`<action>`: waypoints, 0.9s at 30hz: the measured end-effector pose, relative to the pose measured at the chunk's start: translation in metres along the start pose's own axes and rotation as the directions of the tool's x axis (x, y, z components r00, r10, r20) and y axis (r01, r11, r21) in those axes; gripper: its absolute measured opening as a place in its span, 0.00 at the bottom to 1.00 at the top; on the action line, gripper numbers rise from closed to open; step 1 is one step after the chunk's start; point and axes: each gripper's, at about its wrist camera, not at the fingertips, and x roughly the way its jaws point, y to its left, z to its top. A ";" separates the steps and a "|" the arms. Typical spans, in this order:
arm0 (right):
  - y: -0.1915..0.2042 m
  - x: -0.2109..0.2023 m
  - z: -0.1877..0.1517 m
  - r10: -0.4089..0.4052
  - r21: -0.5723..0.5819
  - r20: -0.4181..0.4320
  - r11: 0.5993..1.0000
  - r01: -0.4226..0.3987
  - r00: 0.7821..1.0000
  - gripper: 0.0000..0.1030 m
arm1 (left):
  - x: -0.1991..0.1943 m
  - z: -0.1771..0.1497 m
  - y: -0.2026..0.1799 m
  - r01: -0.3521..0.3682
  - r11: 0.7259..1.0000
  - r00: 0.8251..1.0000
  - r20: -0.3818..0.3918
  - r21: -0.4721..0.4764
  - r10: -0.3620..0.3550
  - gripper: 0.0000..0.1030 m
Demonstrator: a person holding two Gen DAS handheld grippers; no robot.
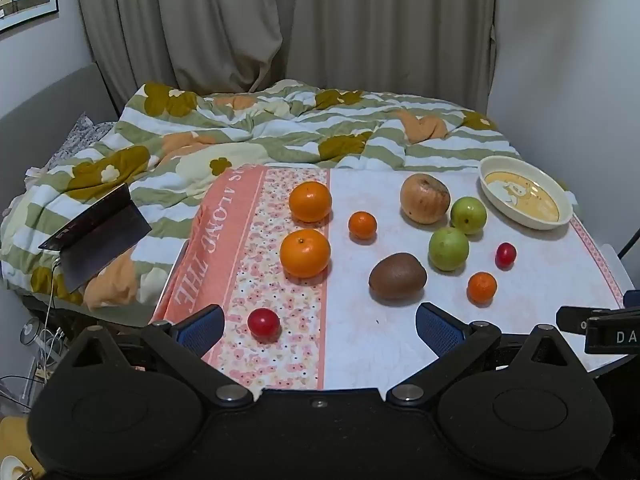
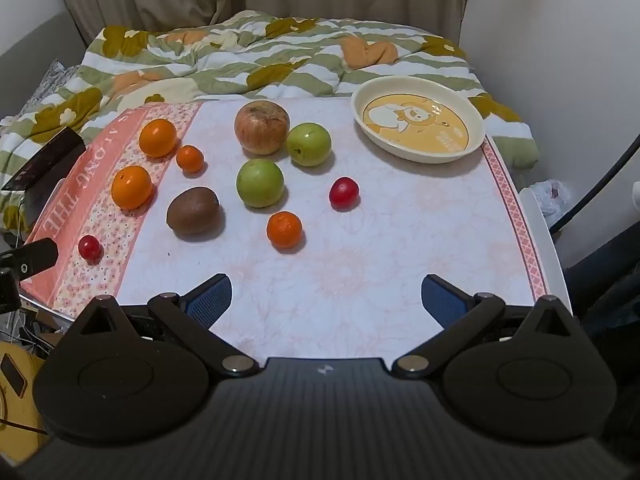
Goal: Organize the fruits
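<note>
Fruit lies loose on a table with a pink and white cloth [image 2: 360,264]: two big oranges [image 1: 310,201] [image 1: 305,253], two small mandarins [image 1: 362,225] [image 1: 482,287], a brownish apple [image 1: 425,199], two green apples [image 1: 468,215] [image 1: 448,249], a kiwi [image 1: 397,276] and two red cherry tomatoes [image 1: 263,323] [image 1: 505,255]. A cream bowl [image 2: 420,154] with a bear picture stands empty at the far right. My left gripper [image 1: 320,326] is open and empty at the near edge, the near tomato between its fingers' line. My right gripper [image 2: 326,298] is open and empty, near the front edge.
A bed with a green striped flowered quilt [image 1: 280,128] lies behind the table. A dark open laptop-like object [image 1: 96,236] sits on the bed at left. Curtains and walls close the back. The right gripper's side [image 1: 600,326] shows at the left view's right edge.
</note>
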 end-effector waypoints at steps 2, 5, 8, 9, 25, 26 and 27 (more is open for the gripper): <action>0.000 0.000 0.000 0.003 -0.001 0.001 1.000 -0.003 1.000 1.00 | -0.004 0.000 0.002 0.002 1.000 1.000 0.016 -0.007 -0.002 1.00; 0.002 -0.001 0.001 0.002 -0.005 0.007 1.000 -0.002 1.000 1.00 | -0.002 0.002 0.005 0.004 1.000 1.000 0.011 -0.013 -0.004 1.00; 0.002 0.000 -0.001 0.012 0.003 0.012 1.000 -0.012 1.000 1.00 | -0.003 -0.002 0.004 -0.002 1.000 1.000 0.019 -0.010 0.002 1.00; 0.002 -0.001 0.000 0.014 0.004 0.013 1.000 -0.014 1.000 1.00 | -0.003 0.000 0.005 -0.001 1.000 1.000 0.017 -0.011 0.001 1.00; 0.008 -0.001 0.002 0.014 -0.003 0.017 1.000 -0.014 1.000 1.00 | -0.003 0.003 0.011 0.001 1.000 1.000 0.024 -0.010 -0.001 1.00; 0.008 -0.001 0.002 0.015 -0.004 0.018 1.000 -0.015 1.000 1.00 | -0.003 0.003 0.011 0.002 1.000 1.000 0.024 -0.009 -0.002 1.00; 0.008 -0.001 0.002 0.015 -0.003 0.018 1.000 -0.015 1.000 1.00 | -0.003 0.003 0.011 0.002 1.000 1.000 0.024 -0.007 -0.002 1.00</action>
